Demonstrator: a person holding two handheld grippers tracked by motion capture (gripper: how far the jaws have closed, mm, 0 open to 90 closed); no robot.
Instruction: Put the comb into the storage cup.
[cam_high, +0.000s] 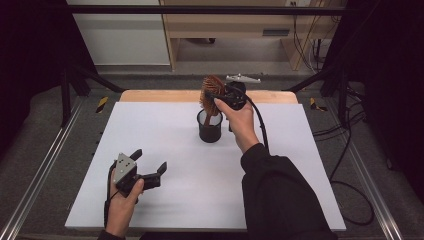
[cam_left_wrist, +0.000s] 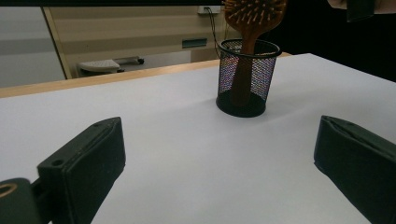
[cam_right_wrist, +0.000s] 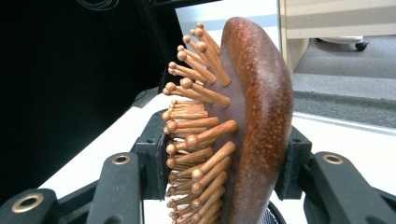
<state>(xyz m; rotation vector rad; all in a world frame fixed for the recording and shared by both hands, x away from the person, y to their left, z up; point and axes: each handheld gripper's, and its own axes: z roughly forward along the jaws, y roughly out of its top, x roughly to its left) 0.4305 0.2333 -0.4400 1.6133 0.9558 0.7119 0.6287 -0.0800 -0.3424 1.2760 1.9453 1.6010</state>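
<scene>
Clamping the brush (cam_right_wrist: 243, 130) by its head, the right gripper (cam_high: 221, 98) is held above the cup (cam_high: 210, 126); one pad is pressed on the bristle side and one on the smooth back, so the brush stays upright. Its handle is already lowered inside the mesh cup, near the far edge of the table (cam_high: 150, 130). The left gripper (cam_high: 148, 166) is kept wide apart and grasps nothing, resting aside, probably to leave room.

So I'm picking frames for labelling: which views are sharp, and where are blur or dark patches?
High view: evenly lit white table, dark surroundings, soft detail. Left gripper view: mesh cup sharp, near jaws slightly soft. Right gripper view: wooden hairbrush close and crisp, left side black, background blurred.
</scene>
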